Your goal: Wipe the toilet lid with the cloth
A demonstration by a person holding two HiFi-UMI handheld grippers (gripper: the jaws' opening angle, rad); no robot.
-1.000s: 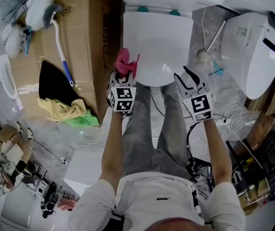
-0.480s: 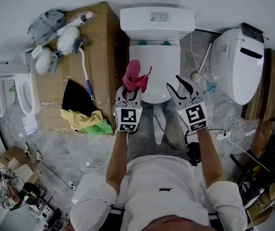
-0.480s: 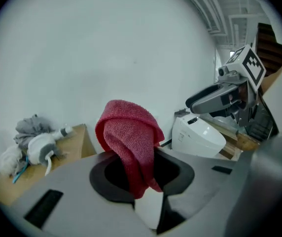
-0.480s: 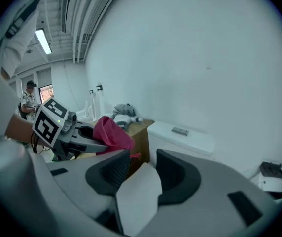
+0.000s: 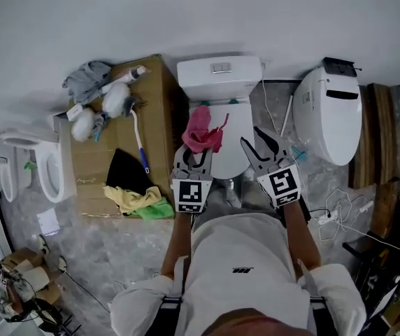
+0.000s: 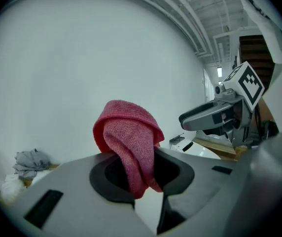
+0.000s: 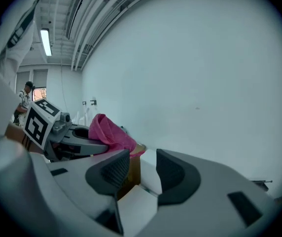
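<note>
The white toilet (image 5: 219, 82) stands against the wall, its closed lid (image 5: 238, 142) below the tank. In the head view my left gripper (image 5: 198, 154) is held up over the lid's left side, shut on a pink cloth (image 5: 201, 133) that bunches above its jaws. The left gripper view shows the cloth (image 6: 128, 139) pinched between the dark pads and draped over them. My right gripper (image 5: 259, 148) hovers over the lid's right edge, open and holding nothing. In the right gripper view its jaws (image 7: 143, 169) stand apart, with the left gripper and the cloth (image 7: 110, 132) to the left.
A cardboard box (image 5: 158, 89) left of the toilet carries brushes, a blue-handled brush (image 5: 140, 145), a black cloth and yellow and green rags (image 5: 140, 201). A second white toilet unit (image 5: 326, 114) lies at the right. Cables (image 5: 340, 201) trail on the floor.
The view has pulled back and up from the toilet. Both grippers have lifted off the lid, the left one still carrying the pink cloth.
</note>
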